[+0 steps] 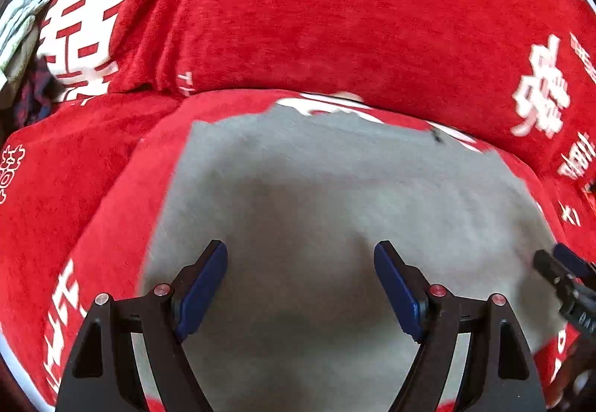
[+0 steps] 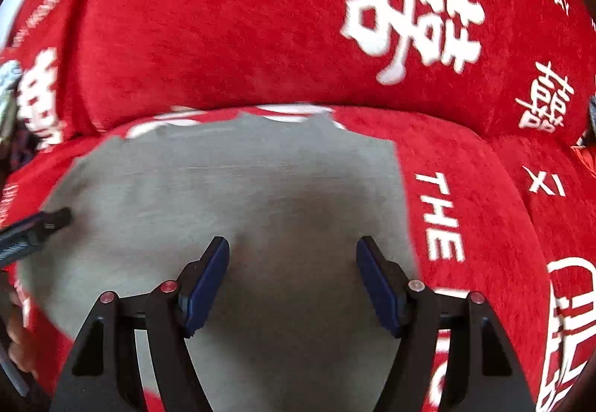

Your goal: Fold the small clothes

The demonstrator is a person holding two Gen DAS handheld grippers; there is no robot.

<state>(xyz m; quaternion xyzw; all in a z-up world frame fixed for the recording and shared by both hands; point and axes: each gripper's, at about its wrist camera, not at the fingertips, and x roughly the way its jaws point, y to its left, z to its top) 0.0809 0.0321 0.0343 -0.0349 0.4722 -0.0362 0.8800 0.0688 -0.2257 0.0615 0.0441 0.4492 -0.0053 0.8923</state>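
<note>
Grey garment (image 1: pixel 316 218) flat on red printed cover (image 1: pixel 335 21), crumpled clothes (image 1: pixel 22 32) aside (far left), both hand-held grippers (image 1: pixel 301 285) (image 2: pixel 292 281) spread apart, empty

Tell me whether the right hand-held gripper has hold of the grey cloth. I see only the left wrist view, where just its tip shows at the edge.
Observer: No. The right hand-held gripper is open over the grey cloth and is gripping nothing.
Operator: Where does the cloth end on that side?
Observer: Its right edge runs fairly straight, just right of that gripper. Beyond it the red blanket carries white letters reading THE.
</note>
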